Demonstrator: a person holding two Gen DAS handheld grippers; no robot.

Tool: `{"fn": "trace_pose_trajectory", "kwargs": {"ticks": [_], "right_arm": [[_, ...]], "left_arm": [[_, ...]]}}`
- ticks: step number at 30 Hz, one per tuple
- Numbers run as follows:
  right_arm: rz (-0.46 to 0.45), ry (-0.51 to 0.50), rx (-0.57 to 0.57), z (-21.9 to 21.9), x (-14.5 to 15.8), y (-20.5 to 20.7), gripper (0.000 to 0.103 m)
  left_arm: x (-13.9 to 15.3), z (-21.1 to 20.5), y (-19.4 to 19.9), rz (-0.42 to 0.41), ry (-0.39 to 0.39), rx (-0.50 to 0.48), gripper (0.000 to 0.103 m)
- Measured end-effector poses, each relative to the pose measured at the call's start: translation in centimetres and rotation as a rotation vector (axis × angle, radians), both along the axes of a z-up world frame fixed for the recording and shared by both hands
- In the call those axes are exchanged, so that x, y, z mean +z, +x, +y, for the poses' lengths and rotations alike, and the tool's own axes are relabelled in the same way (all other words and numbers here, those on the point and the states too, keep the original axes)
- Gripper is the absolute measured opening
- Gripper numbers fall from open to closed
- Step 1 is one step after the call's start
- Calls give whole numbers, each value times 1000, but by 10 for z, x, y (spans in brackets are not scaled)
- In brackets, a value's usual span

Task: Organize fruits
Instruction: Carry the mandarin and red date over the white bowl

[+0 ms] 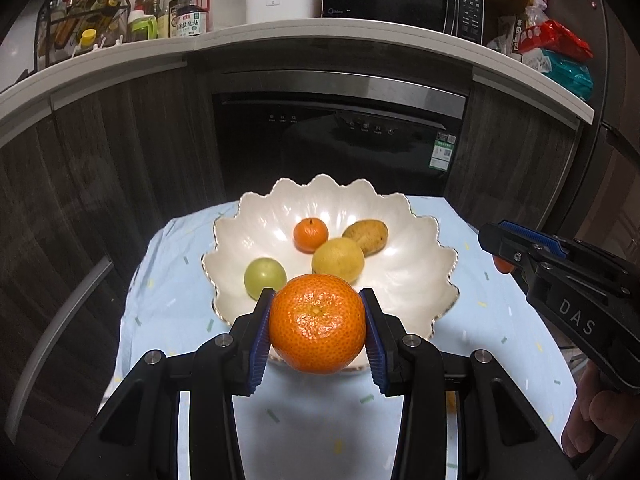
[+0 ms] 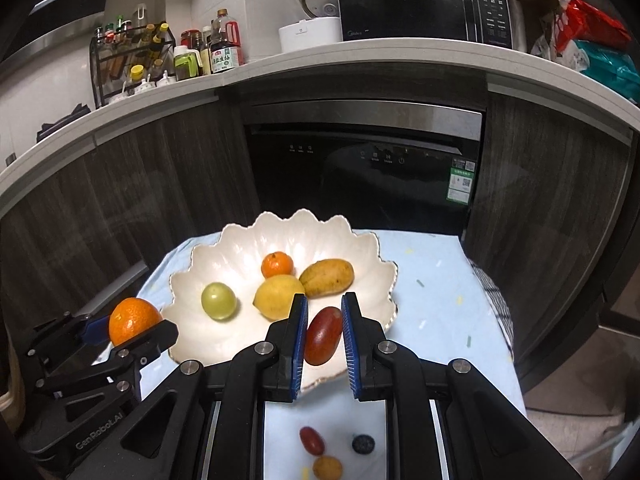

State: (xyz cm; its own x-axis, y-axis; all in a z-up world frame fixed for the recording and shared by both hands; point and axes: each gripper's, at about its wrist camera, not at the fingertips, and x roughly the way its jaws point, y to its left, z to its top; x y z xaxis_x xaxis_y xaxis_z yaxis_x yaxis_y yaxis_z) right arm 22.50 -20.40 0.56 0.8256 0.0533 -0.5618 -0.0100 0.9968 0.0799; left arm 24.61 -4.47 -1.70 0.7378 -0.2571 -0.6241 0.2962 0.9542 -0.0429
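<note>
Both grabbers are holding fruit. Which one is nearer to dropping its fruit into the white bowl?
Probably the left gripper: its big orange sits over the bowl's near rim. The right gripper's red fruit looks close too.

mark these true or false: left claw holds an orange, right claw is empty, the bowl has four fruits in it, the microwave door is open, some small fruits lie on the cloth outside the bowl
1. The left claw holds an orange: true.
2. The right claw is empty: false, it is shut on a small red fruit.
3. The bowl has four fruits in it: true.
4. The microwave door is open: false, it is closed.
5. Small fruits lie on the cloth outside the bowl: true.
</note>
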Motion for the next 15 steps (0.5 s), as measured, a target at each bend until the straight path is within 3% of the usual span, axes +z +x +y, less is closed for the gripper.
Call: {"fn": "trace_pose_trajectory", "kwargs": {"ticks": [15], "right_arm": [[34,11,2,-2,-14,37,18]], "left_arm": [[-13,-4,41,35,12,5,41]]}}
